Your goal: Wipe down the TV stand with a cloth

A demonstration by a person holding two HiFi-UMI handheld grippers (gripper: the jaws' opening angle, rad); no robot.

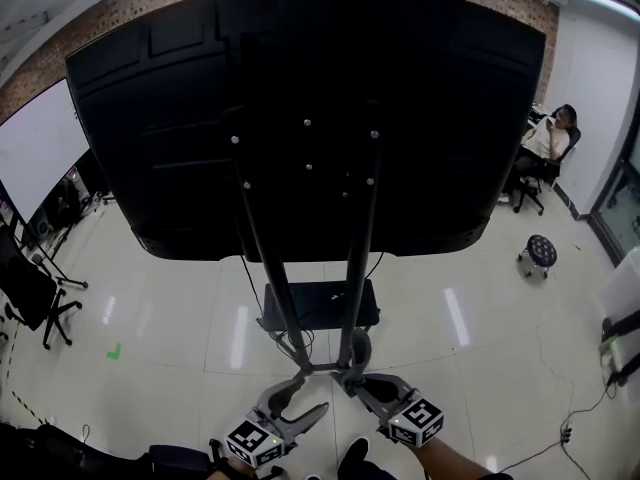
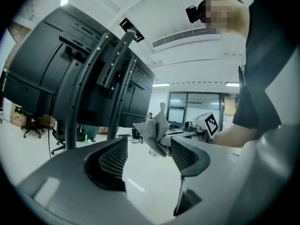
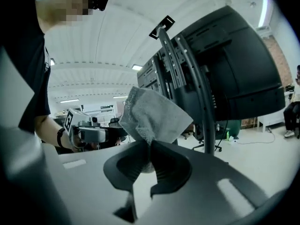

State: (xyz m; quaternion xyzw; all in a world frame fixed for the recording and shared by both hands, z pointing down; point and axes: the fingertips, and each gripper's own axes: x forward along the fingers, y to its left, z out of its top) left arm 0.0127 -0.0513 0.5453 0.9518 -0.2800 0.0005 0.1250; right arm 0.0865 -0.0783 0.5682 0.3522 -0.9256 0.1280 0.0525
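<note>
Nearest the lens, bottom edge of head view: both grippers, each with a marker cube. Wrists and forearms are cut off by the frame.

Hidden or unclear:
- Only the black back panel of the TV shows; the screen face is turned away.
- The lower end of the TV stand runs behind the grippers, so its feet are not visible.
- The stand's two uprights rise from a low black shelf above the pale floor.
- The cloth overlaps the foot of the right upright in head view. Whether it actually touches the metal cannot be told from any view.
- A seated person at the far right side of the floor is too small for detail.

Grippers:
- Right gripper: clenched on the grey cloth. One bunched corner is pinched between the jaws and the rest fans upward, in front of the uprights.
- Left gripper: jaws spread wide with nothing between them. It is held low beside the right gripper, whose cloth shows beyond the gap.
- Head view places the left gripper just left of the right gripper.

Print: square black-and-white marker patterns on the cubes. Nothing else can be read as lettering.
</note>
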